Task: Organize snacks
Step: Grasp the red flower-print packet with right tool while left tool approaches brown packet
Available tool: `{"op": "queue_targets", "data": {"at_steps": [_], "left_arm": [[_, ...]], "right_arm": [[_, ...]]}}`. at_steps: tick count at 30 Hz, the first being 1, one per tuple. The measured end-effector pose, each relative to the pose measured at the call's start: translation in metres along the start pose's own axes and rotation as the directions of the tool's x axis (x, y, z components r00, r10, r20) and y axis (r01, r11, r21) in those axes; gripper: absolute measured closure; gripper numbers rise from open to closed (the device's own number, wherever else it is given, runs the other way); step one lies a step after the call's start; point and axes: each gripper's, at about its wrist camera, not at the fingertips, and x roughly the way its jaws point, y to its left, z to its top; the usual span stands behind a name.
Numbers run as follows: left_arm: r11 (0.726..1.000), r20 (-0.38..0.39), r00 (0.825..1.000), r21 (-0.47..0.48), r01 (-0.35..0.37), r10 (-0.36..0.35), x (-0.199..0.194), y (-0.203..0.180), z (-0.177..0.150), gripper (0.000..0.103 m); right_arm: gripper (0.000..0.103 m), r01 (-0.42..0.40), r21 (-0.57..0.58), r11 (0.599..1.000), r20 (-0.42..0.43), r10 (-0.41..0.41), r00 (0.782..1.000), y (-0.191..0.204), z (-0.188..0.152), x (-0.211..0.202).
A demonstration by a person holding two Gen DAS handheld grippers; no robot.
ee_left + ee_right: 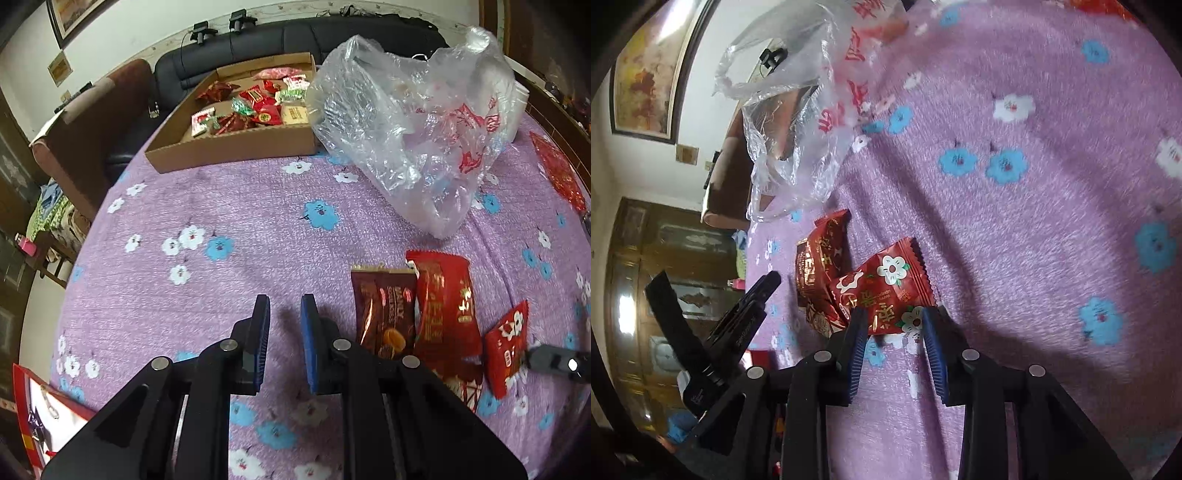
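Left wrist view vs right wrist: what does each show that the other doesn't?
Left wrist only: cardboard tray of snacks by the sofa, and the empty left gripper. Right wrist only: right gripper straddling the flower-print red packet, plus a framed picture. Both: plastic bag, purple floral cloth, dark brown packet, long red packet.

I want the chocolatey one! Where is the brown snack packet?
In the left wrist view, the brown snack packet lies on the purple flowered cloth, right of the left gripper, touching the big red packet.
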Motion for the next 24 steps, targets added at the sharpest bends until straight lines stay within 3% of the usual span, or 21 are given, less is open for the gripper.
{"op": "queue_targets", "data": {"at_steps": [3,4,6,9,13,17,22,24], "left_arm": [[1.000,-0.019,1.000,-0.006,0.014,-0.014,0.006,-0.001,0.001,0.089],[1.000,-0.027,1.000,-0.005,0.011,-0.012,0.008,-0.001,0.002,0.088],[1.000,-0.037,0.999,-0.010,0.009,-0.009,0.013,0.000,0.004,0.082],[1.000,-0.037,0.999,-0.013,0.011,-0.012,0.017,-0.001,0.009,0.080],[1.000,-0.036,0.999,0.001,0.010,-0.010,0.019,-0.008,0.014,0.080],[0.999,-0.035,0.999,0.007,0.038,-0.038,0.017,-0.015,0.015,0.080],[0.994,-0.039,0.993,0.024,0.111,-0.110,0.011,-0.028,0.011,0.080],[0.991,-0.036,0.992,0.037,0.125,-0.124,0.008,-0.033,0.008,0.080]], "right_arm": [[0.068,-0.030,-0.009,1.000,0.008,0.030,1.000,0.003,-0.002,-0.010],[0.062,-0.031,-0.013,0.999,0.000,0.031,1.000,0.002,-0.003,-0.012],[0.055,-0.037,-0.004,0.999,-0.041,0.036,0.998,0.000,-0.005,-0.009],[0.053,-0.107,0.067,0.992,-0.109,0.114,0.988,-0.004,-0.007,0.008],[0.054,-0.155,0.142,0.978,-0.045,0.162,0.986,-0.011,-0.004,0.014],[0.054,-0.244,0.221,0.944,0.014,0.247,0.969,-0.026,0.002,0.017],[0.055,-0.227,0.147,0.963,0.067,0.220,0.973,-0.013,0.005,0.020],[0.062,-0.195,0.106,0.975,0.078,0.188,0.979,-0.006,0.003,0.024]]}}
